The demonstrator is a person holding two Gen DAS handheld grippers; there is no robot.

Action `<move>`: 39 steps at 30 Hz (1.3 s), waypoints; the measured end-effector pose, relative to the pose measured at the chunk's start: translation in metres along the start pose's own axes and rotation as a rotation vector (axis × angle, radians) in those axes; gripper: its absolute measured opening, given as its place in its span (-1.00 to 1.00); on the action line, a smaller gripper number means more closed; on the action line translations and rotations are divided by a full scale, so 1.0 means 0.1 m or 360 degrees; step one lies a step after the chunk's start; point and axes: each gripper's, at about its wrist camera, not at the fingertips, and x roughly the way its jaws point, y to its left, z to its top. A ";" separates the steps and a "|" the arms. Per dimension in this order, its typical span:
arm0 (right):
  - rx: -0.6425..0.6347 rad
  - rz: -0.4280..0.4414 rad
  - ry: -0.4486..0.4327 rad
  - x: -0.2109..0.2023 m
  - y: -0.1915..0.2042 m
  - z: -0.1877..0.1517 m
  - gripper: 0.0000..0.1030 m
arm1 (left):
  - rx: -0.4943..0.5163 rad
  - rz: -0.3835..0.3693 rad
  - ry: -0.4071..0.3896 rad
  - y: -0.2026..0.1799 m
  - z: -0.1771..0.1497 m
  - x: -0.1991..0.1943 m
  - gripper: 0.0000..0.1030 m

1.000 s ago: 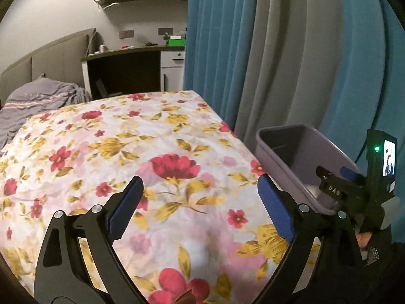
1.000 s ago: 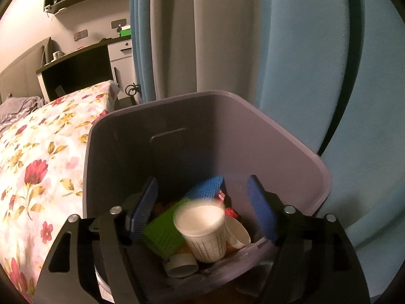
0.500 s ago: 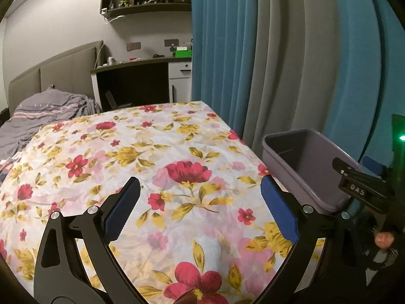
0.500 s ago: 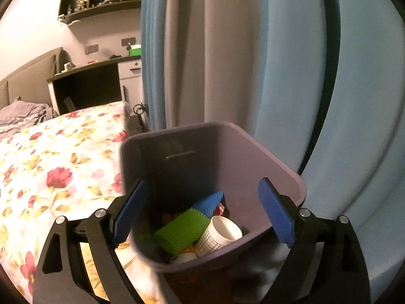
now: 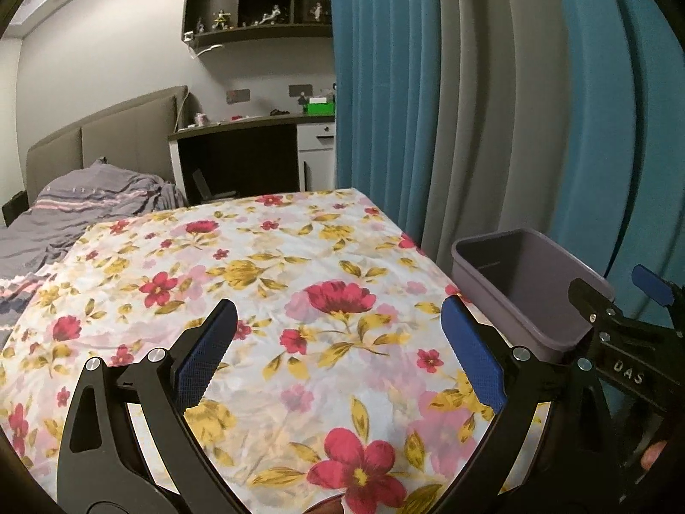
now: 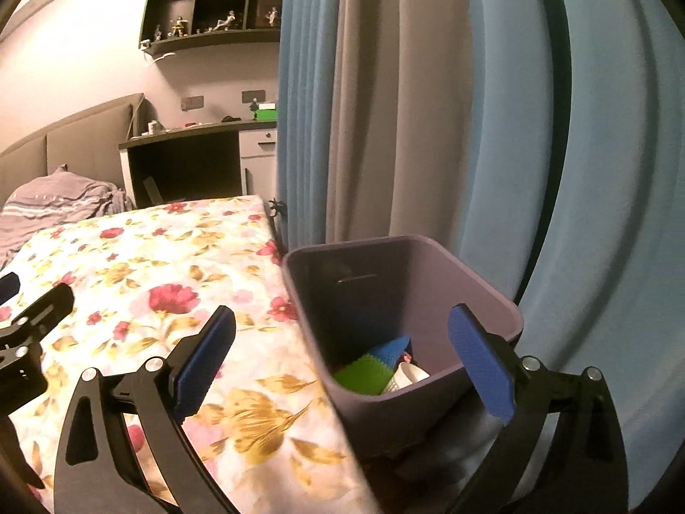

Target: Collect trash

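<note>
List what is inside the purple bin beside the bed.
In the purple bin, the right wrist view shows a green textured item, a blue textured item, a white cup and a bit of red. The bin's near wall hides anything beneath.

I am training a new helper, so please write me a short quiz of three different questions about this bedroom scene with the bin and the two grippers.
1. True or false: the right gripper holds a cup.
2. Which things show inside the bin? A) a green item, a blue item and a white cup; B) only papers; C) nothing.
3. In a few words: where does the bin stand in relation to the bed and the curtain?

Key
1. False: its jaws are open and nothing is between them.
2. A: the green item, the blue item and the white cup lie at the bottom.
3. Beside the bed's edge, in front of the curtain.
</note>
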 end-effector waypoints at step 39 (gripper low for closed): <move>-0.0050 -0.0009 -0.0119 -0.87 0.81 -0.46 0.87 | -0.0037 0.0045 -0.0090 0.64 -0.43 -0.79 0.84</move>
